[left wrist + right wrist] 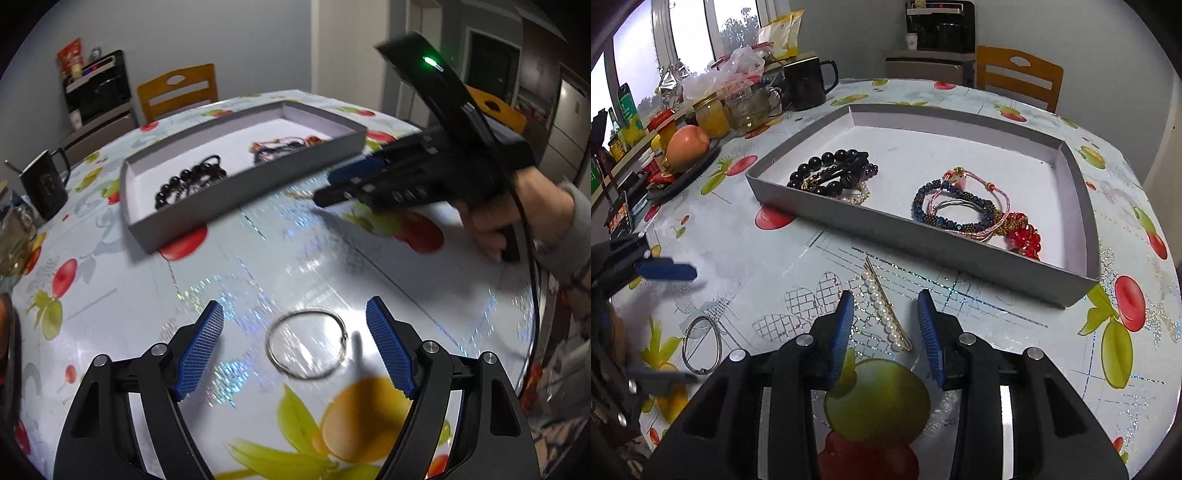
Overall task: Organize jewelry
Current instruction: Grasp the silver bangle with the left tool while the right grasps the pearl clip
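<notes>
A thin silver bangle (306, 344) lies on the fruit-print tablecloth between the open fingers of my left gripper (295, 314); it also shows in the right wrist view (701, 345). A pearl hair clip (886, 308) lies on the cloth between the open fingers of my right gripper (886, 299). The grey tray (960, 251) holds black bead bracelets (831, 171) at its left and blue, pink and red bracelets (971, 210) at its right. The tray (236, 192) and the right gripper (332, 184) show in the left wrist view.
A black mug (807, 85), glass jars (711, 114), a plate with fruit (689, 146) and bags crowd the table's far left. A wooden chair (1019, 79) stands behind the table. A black mug (46, 186) shows in the left wrist view.
</notes>
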### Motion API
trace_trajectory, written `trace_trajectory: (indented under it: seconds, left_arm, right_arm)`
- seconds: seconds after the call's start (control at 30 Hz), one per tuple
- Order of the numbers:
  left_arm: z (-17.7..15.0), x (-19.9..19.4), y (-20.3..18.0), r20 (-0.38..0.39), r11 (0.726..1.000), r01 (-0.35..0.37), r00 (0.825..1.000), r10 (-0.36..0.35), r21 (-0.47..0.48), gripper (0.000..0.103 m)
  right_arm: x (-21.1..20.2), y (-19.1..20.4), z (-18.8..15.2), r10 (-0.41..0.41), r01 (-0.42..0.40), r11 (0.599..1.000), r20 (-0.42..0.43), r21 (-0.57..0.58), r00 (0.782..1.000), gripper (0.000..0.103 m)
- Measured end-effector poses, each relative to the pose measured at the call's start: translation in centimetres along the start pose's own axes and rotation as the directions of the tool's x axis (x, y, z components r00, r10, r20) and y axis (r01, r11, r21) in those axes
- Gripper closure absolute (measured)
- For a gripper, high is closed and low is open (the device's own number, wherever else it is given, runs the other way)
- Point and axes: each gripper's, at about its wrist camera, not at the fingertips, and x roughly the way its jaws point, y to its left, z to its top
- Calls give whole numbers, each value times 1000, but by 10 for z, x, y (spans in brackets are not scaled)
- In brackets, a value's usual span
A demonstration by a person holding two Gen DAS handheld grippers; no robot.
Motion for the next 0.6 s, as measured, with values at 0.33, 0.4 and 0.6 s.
trace_trajectory:
  seconds: [0.33,0.4,0.6]
  left_arm:
    - [-7,8,-2,-58,999,22,998,-20,29,25]
    - [-7,7,-1,-54,999,31,998,-29,25,33]
    - [-5,6,10,-50,1000,-5,999,4,-24,53]
  right_arm:
    - [2,2,2,-2,2,1000,-2,-7,1000,77]
    - [2,2,2,-4,4,1000,-2,-6,1000,81]
    - [2,1,2,-17,17,1000,-2,-3,1000,91]
